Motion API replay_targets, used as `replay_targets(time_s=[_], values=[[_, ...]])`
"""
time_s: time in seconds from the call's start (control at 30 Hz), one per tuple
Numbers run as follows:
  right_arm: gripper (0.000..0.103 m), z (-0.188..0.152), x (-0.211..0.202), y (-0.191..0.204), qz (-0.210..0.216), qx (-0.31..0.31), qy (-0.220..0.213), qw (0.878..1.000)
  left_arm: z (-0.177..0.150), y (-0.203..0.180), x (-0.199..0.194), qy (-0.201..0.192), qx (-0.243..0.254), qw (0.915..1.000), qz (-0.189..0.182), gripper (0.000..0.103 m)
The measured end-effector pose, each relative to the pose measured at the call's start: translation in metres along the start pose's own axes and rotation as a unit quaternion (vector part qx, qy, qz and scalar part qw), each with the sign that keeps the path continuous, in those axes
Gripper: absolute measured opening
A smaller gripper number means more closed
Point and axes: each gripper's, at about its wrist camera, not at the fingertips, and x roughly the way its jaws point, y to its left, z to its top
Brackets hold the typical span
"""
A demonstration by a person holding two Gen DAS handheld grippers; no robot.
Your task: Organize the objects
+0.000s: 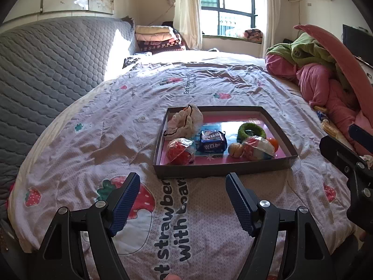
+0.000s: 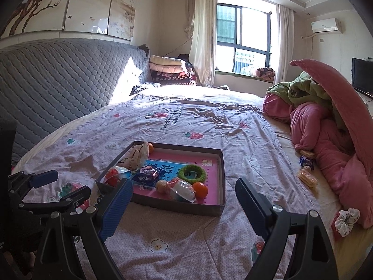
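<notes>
The left gripper point(image 1: 183, 200) and right gripper point(image 2: 184, 206) both hang over the bed point(image 1: 209, 81) with jaws spread and holding nothing, just short of the tray point(image 1: 223, 166). In the tray lie a cookie pack point(image 1: 212, 141), green ring point(image 1: 251, 131), oranges and wrapped snacks. A scrunchie point(image 2: 346, 221) and more snacks point(image 2: 307, 178) lie well apart beside the pink blanket point(image 2: 331, 144).

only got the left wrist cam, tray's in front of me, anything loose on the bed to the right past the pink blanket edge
Observer: Yes. A blue snack packet lies beside the pink blanket, outside the tray.
Operator: anything nearer me
Observer: A floral scrunchie lies on the bed edge, nearer than the packet.
Operator: is the right gripper free
Observer: The right gripper is open and holds nothing.
</notes>
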Motion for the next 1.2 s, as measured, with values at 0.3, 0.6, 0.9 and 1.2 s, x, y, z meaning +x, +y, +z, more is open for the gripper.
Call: replay_targets(time_s=[0.3, 0.6, 0.9, 1.2], values=[[0.089, -0.02, 0.012, -0.005, -0.007, 0.007, 0.01, 1.0, -0.009, -0.003, 0.003, -0.003, 0.003, 0.9999, -0.013, 0.077], [0.089, -0.042, 0.029, -0.005, -0.005, 0.017, 0.028, 0.999, -0.022, -0.002, 0.02, 0.015, 0.001, 0.9998, -0.012, 0.077], [0.089, -0.056, 0.036, -0.007, -0.008, 0.024, 0.036, 0.999, -0.034, 0.0, 0.031, 0.023, -0.005, 0.9996, -0.016, 0.077], [0.089, -0.066, 0.039, -0.003, -0.007, 0.024, 0.035, 0.999, -0.042, -0.002, 0.037, 0.029, -0.002, 0.9994, -0.021, 0.077]])
